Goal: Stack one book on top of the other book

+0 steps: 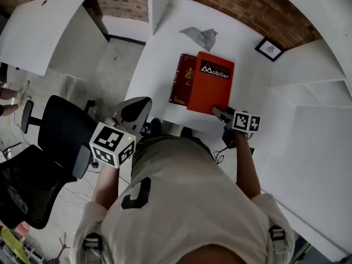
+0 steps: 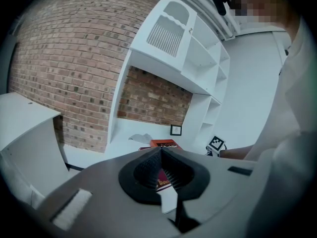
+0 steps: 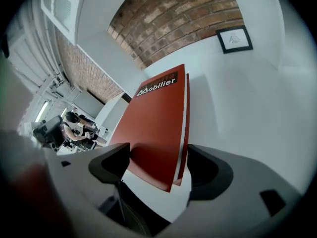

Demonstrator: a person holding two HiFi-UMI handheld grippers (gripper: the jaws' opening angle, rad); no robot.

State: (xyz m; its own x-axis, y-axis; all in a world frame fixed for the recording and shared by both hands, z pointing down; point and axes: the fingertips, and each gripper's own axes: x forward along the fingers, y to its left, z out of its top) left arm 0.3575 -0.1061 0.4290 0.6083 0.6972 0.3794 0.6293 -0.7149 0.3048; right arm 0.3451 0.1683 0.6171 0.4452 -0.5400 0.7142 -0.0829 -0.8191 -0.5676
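An orange-red book (image 1: pixel 210 81) titled "Mobilier" lies on the white table (image 1: pixel 159 54), overlapping the right part of a dark red book (image 1: pixel 181 78). My right gripper (image 1: pixel 220 113) is at the orange book's near right corner. In the right gripper view that corner (image 3: pixel 158 133) sits between the wide-apart jaws of the right gripper (image 3: pixel 158 165), and the pads do not press on it. My left gripper (image 1: pixel 135 111) hangs off the table's near left edge, away from both books. Seen in its own view, the left gripper (image 2: pixel 161 152) has its fingertips together and holds nothing.
A crumpled grey sheet (image 1: pixel 201 36) lies at the table's far end and a small framed picture (image 1: pixel 269 48) at the far right. White shelving stands to the right. A black office chair (image 1: pixel 55 147) is on the floor to the left.
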